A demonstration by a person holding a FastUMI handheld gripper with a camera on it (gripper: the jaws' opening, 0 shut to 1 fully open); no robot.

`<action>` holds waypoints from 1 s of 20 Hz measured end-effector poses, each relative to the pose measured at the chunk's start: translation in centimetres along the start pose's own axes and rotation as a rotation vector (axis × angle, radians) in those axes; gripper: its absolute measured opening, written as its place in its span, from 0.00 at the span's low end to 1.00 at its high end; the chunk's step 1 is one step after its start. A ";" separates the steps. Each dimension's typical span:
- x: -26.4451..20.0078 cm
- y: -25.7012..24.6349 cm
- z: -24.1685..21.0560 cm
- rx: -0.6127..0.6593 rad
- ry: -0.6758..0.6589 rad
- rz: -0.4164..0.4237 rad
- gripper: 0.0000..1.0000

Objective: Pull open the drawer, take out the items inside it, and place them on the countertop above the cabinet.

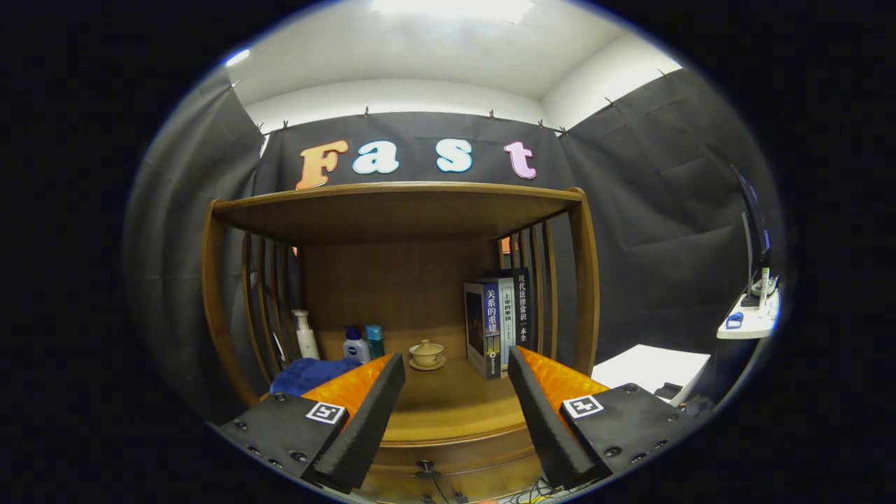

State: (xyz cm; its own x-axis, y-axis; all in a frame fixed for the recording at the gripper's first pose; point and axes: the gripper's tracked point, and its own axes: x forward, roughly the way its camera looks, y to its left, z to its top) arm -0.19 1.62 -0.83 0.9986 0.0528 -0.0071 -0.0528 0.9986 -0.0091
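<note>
Booth: black cloth hung behind a wooden cabinet (399, 210) with slatted sides and an open shelf above its countertop (448, 413).
Far left: a white pump bottle (306, 334) stood against the slats, with a blue cloth (308, 374) lying nearer, beside the left finger.
Left of centre: two small bottles (364, 343) stood at the back of the countertop.
Centre: a small lidded cup on a saucer (427, 354) sat beyond the fingers, on the line between them.
Right: upright books (498, 322) leaned against the right slats.
Gripper (455, 420): fingers spread wide apart, holding nothing, hovering over the countertop's near edge.
Drawer (448, 465): below the countertop, apparently closed, with what looked like a dark knob (425, 470) low between the fingers; the view there was poor.
Task stage: drawer not yet opened, by my reading.
Risk: the knob was small, so the fingers could slip off it when pulling; the crowded countertop left only the middle free, and items set down carelessly could knock the cup.
</note>
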 end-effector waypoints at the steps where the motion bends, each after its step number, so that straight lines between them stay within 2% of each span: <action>1: 0.0 0.1 -0.1 0.003 -0.002 0.004 0.97; 10: 0.7 1.6 -4.1 0.039 -0.059 0.083 0.97; 20: 3.5 2.6 -17.6 0.012 0.080 0.128 0.97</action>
State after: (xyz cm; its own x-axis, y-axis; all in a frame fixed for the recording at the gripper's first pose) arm 3.02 4.21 -18.52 0.9800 0.1792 -0.0868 -0.1791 0.9838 0.0087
